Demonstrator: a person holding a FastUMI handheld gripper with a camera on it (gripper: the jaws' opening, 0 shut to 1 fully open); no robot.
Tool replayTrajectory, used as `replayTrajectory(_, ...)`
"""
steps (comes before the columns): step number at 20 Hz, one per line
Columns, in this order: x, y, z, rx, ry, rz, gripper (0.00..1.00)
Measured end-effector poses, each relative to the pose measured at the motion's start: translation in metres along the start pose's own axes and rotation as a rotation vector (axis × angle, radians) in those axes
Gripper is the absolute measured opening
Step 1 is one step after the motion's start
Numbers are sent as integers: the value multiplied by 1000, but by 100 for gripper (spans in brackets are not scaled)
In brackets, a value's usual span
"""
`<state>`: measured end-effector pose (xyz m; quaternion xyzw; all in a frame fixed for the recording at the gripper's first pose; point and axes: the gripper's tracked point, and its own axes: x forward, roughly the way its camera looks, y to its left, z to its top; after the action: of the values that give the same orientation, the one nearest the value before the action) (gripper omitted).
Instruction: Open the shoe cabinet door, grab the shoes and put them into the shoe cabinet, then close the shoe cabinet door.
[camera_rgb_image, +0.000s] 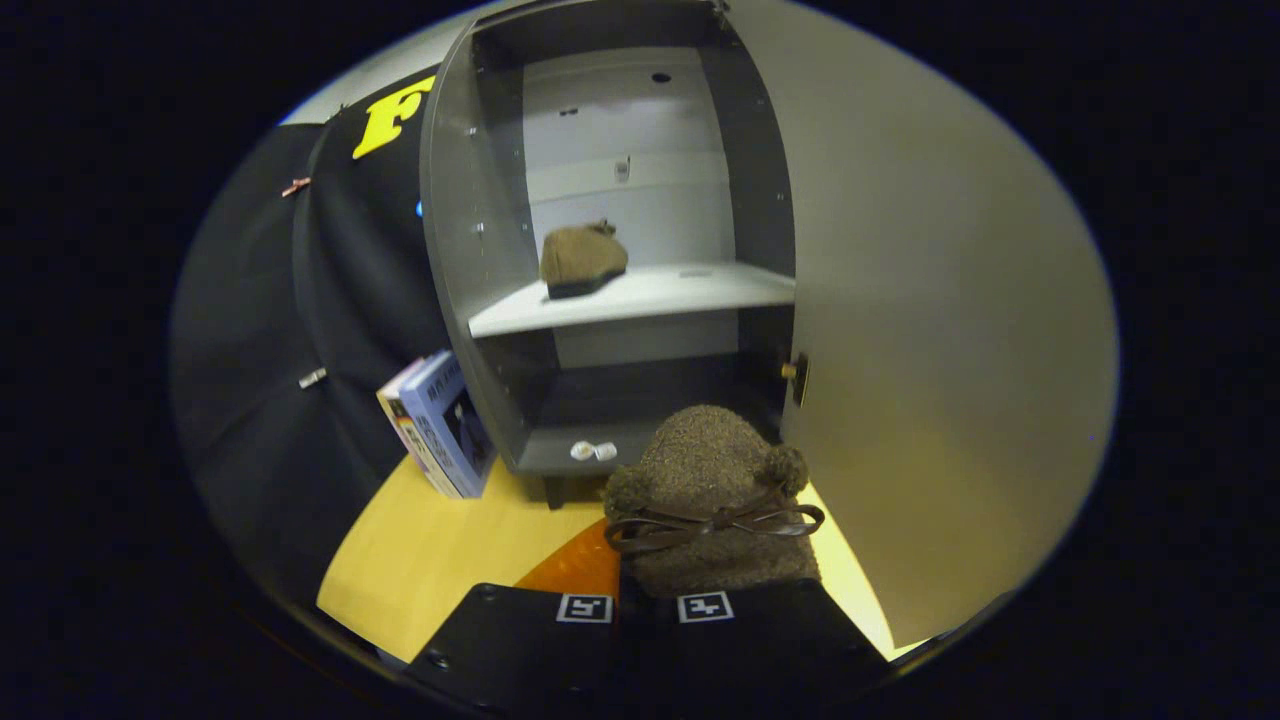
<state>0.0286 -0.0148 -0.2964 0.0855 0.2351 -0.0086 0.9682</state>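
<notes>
My gripper (645, 608) is shut on a brown fuzzy shoe (708, 480) with a dark bow across its top; its toe points toward the cabinet. The grey shoe cabinet (455, 260) stands just ahead with its door (930, 330) swung wide open to the right. A second brown shoe (582, 258) rests on the left part of the white middle shelf (690, 290). The held shoe hangs in front of the cabinet's lower compartment, below shelf height.
A blue box (445, 425) leans against the cabinet's left side on the yellow floor (430, 540). Two small white discs (593, 451) lie on the cabinet's bottom ledge. A small brass knob (790, 370) sits on the door's inner edge. Black cloth hangs to the left.
</notes>
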Motion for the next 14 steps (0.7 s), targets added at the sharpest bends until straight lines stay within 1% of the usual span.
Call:
replayTrajectory(3, -11, 8, 60, -12, -52, 19, 9)
replayTrajectory(6, -11, 23, 116, -7, -103, 50, 9)
replayTrajectory(10, 6, 32, 181, -24, -168, 44, 9)
replayTrajectory(14, 37, 32, 229, -31, -189, 43, 9)
